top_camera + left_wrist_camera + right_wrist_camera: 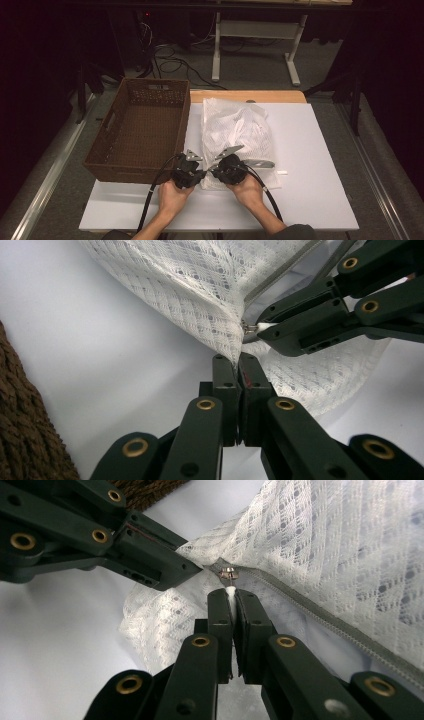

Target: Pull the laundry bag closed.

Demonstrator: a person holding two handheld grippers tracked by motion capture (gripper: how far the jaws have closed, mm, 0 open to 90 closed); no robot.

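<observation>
A white mesh laundry bag with folded white cloth inside lies on the white table. Both grippers meet at its near left corner. My left gripper is shut on the mesh fabric at that corner, jaws pinched together. My right gripper is shut on the white pull tab of the zipper slider. From the slider the grey zipper runs off along the bag's edge. In the left gripper view, the right gripper comes in from the right; in the right gripper view, the left gripper enters from the upper left.
A brown wicker basket with nothing in it stands at the table's left, close beside the bag and my left hand. Bare white tabletop lies right of the bag and along the near edge. Cables and a desk frame are on the floor beyond.
</observation>
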